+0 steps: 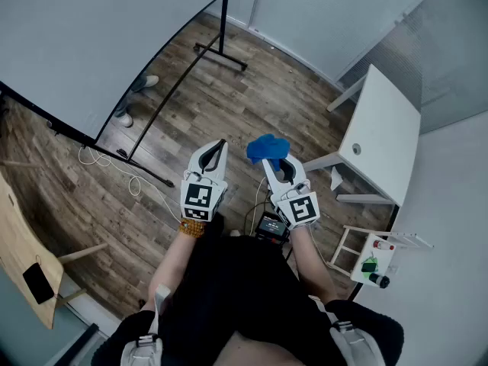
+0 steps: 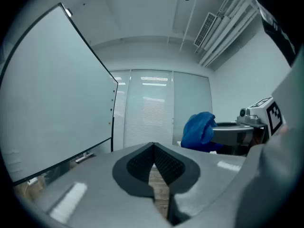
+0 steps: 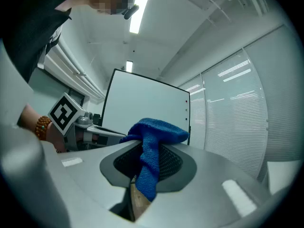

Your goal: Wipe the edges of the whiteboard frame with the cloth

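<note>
Item, right gripper (image 1: pixel 273 165): jaws clamped on the blue cloth (image 1: pixel 267 147), with a bunched tuft standing proud of the tips. Item, left gripper (image 1: pixel 219 148): jaws closed together with nothing between them, held just beside the right. Item, whiteboard (image 1: pixel 76 44) on its floor stand (image 1: pixel 221 56): ahead to your left and well apart from both grippers, so you would likely do best to lead with the tuft and lay it over the black frame (image 1: pixel 46 113) rather than the board face, gripping firmly so the cloth does not drag out.

No legible text or numbers anywhere (the marker cubes (image 1: pixel 201 199) bear only coded squares).
</note>
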Available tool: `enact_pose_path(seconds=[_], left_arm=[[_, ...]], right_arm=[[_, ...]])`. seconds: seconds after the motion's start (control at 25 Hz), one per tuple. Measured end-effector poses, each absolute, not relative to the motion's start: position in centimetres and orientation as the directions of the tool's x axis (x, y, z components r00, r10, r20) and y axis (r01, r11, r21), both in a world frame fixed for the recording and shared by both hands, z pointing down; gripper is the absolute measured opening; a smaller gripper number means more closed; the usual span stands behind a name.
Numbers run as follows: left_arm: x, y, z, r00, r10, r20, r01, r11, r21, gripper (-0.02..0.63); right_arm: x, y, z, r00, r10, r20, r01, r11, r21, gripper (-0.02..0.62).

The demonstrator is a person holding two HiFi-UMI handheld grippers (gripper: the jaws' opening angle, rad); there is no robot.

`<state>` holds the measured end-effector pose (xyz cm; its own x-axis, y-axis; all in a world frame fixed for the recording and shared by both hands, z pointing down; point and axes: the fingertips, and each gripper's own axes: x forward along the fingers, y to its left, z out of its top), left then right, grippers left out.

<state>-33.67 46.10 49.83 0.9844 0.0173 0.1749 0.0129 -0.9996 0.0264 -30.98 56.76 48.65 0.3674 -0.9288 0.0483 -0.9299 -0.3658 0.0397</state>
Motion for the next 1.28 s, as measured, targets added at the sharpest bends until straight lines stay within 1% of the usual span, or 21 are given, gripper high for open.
enact_pose_path(seconds=[0.24,0.44,0.6,0.76,0.88,1.08,1.2,1.28], left_arm=[[-30.0,39.5,49.0,0.986,0.017,0.165,0.010,-0.999,0.038,0.000],[-25.8,37.4,49.8,0.982,0.029,0.185,0.021,-0.999,0.041,0.000],[-20.1,36.4,51.7,0.980,0.034,0.198,0.030,-0.999,0.021,0.000],[-13.8,34.9,52.8,0.973,0.011,0.231,0.012,-1.000,-0.005,0.000],[-9.5,34.3,52.8,0.970,-0.011,0.243,-0.006,-1.000,-0.020,0.001],[-2.0,36.9,52.1,0.972,-0.019,0.236,-0.001,-0.997,-0.077,0.001],[1.0,37.2,52.8,0.968,-0.029,0.249,-0.009,-0.997,-0.083,0.001],[2.1,36.3,53.1,0.966,-0.045,0.256,-0.026,-0.997,-0.077,0.002]], right_arm=[[-27.8,51.2,48.0,0.378,-0.925,0.029,-0.926,-0.377,0.027,0.101],[-23.3,49.6,48.4,0.386,-0.922,0.024,-0.922,-0.386,0.003,0.109],[-16.4,48.4,49.8,0.403,-0.915,0.006,-0.915,-0.403,-0.019,0.109],[-8.6,46.9,51.3,0.401,-0.916,-0.004,-0.915,-0.400,-0.047,0.109],[-3.5,46.3,51.5,0.373,-0.928,-0.012,-0.926,-0.372,-0.059,0.109],[5.0,47.9,53.1,0.314,-0.949,-0.032,-0.948,-0.311,-0.065,0.109],[9.3,48.0,54.4,0.305,-0.952,-0.023,-0.951,-0.303,-0.065,0.109],[10.9,47.2,54.7,0.296,-0.955,-0.001,-0.953,-0.295,-0.073,0.109]])
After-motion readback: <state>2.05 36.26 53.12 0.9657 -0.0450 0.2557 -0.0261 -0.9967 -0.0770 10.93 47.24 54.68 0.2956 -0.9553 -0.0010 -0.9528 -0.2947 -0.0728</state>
